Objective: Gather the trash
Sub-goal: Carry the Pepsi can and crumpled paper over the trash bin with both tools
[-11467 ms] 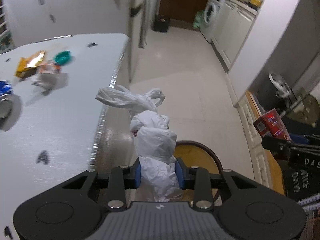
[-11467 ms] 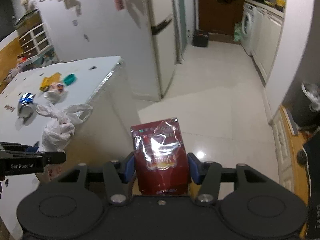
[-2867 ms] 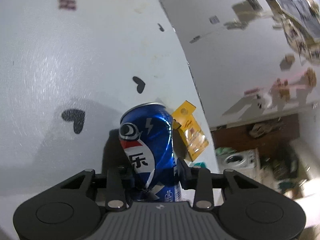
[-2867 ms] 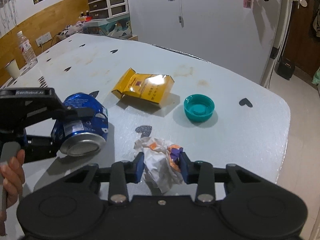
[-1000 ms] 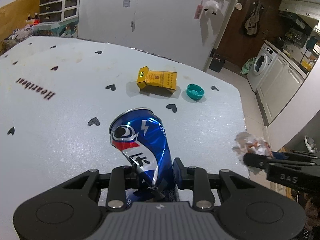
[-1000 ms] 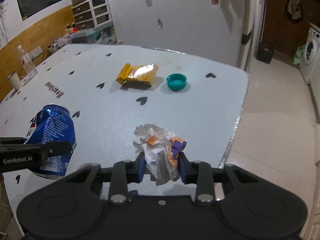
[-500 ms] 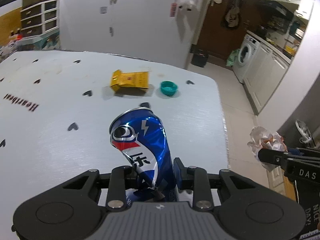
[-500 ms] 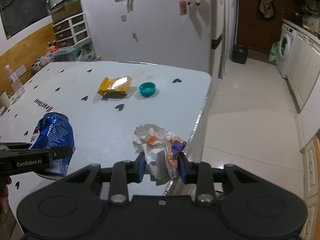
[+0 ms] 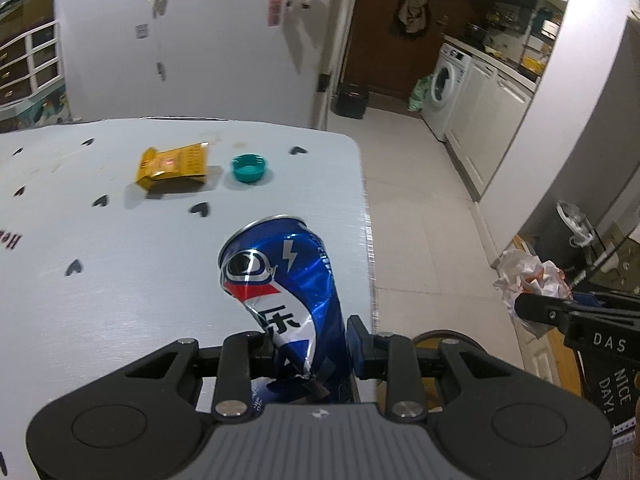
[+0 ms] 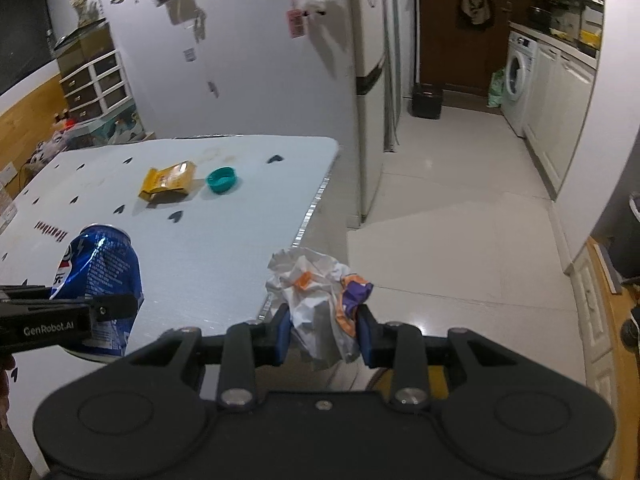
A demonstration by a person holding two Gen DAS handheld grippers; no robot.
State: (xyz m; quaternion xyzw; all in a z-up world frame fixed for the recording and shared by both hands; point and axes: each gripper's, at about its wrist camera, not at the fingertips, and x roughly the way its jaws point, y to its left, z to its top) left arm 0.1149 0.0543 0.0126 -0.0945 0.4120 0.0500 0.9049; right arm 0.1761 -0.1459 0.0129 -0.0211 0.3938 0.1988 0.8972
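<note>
Fingers (image 9: 356, 350) of the left gripper (image 9: 310, 354) are clamped on a dented blue soda can (image 9: 284, 300), which stands tilted between them above the near right part of the white surface (image 9: 120, 288). Those of the right gripper (image 10: 320, 334) pinch a crumpled paper wrapper (image 10: 316, 296), white with orange and purple patches, held just past the surface's right edge, over the tiled floor (image 10: 452, 248). In the left wrist view the same wrapper shows at the far right, gripped at the tip of the other tool. Below both tools, the rim of a round bin with a yellow inside (image 9: 448, 338) peeks out; how it sits under them cannot be told. Farther along the surface lie a yellow packet (image 9: 174, 166) and, just to its right, a teal cap (image 9: 249, 168), apart from each other; black heart marks dot the top. Beyond, a white fridge (image 10: 372, 92) stands by the surface's far right corner, and a washing machine (image 10: 518, 80) sits at the far end of the room.
</note>
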